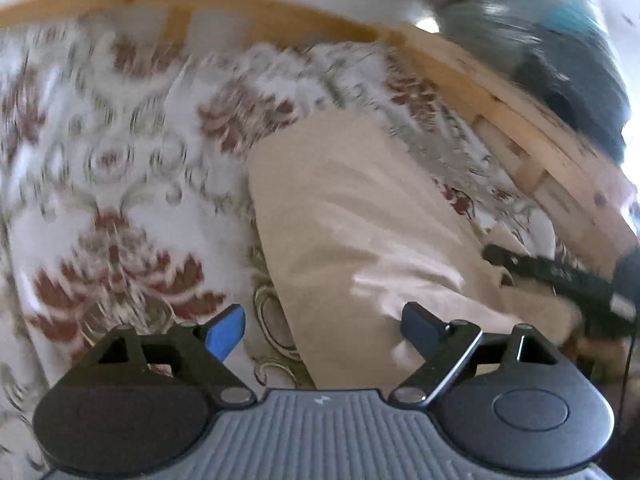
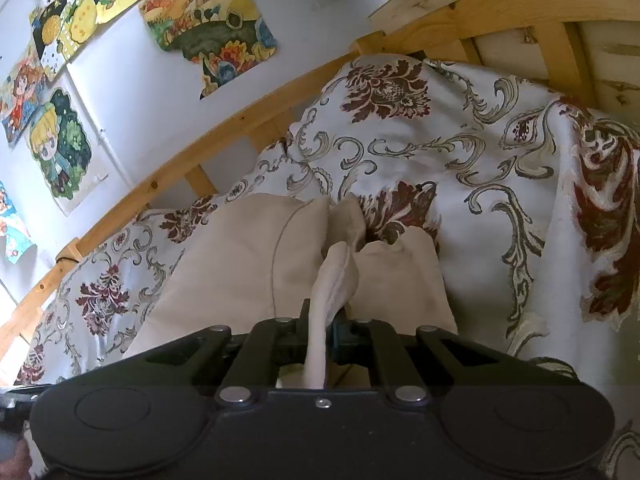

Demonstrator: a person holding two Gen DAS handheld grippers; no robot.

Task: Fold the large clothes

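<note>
1. The room was a small one: a white wall hung with bright cartoon pictures, a pale wooden bed frame against it, and on the bed a white spread with dark red flowers and grey scrolls.
2. The right gripper had its fingers pressed together on a bunched ridge of the beige garment, the cloth standing up between them in a narrow fold.
3. The left gripper had its fingers spread wide and held nothing; one blue pad hung over the spread, the other finger over the beige cloth.
4. The garment lay along the bed, its far end toward the frame, its near end lifted in the right-hand pinch.
5. To my eye, the fold would go best if the left took a matching edge first, level with the right.
6. Then both should carry it over together, low and taut, so no crease got trapped.
</note>
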